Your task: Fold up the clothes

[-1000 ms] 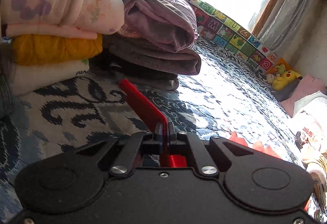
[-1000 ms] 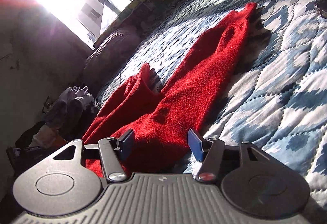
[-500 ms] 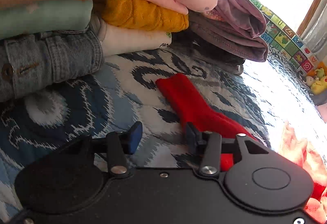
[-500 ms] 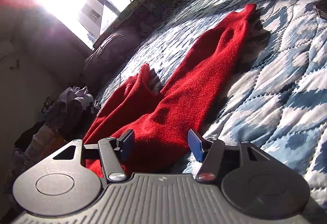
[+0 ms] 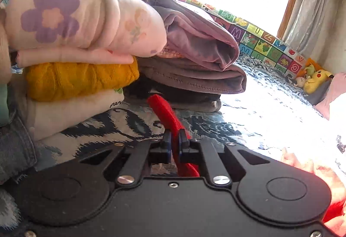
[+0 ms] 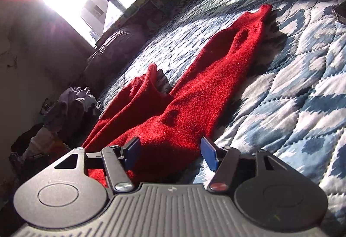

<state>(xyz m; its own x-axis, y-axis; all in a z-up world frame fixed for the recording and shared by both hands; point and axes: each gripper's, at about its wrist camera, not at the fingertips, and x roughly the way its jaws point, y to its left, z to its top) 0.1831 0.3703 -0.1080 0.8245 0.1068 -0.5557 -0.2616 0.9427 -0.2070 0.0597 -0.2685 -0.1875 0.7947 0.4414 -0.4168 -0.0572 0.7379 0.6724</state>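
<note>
My left gripper (image 5: 174,141) pinches the red sweater (image 6: 194,94); my right gripper (image 6: 169,149) is spread over it on the bed (image 6: 292,89).

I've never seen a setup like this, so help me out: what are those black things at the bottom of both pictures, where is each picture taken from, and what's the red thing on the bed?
Each black shape is a handheld two-finger gripper carried by a person, with a camera mounted on it looking forward along its fingers. One picture comes from the left gripper, the other from the right gripper. The red thing is a knitted red garment spread on a blue-and-white quilt. The left gripper is shut, pinching a strip of that fabric; the right gripper is open, poised over it and gripping nothing. Behind the left one sit stacks of folded clothes.
</note>
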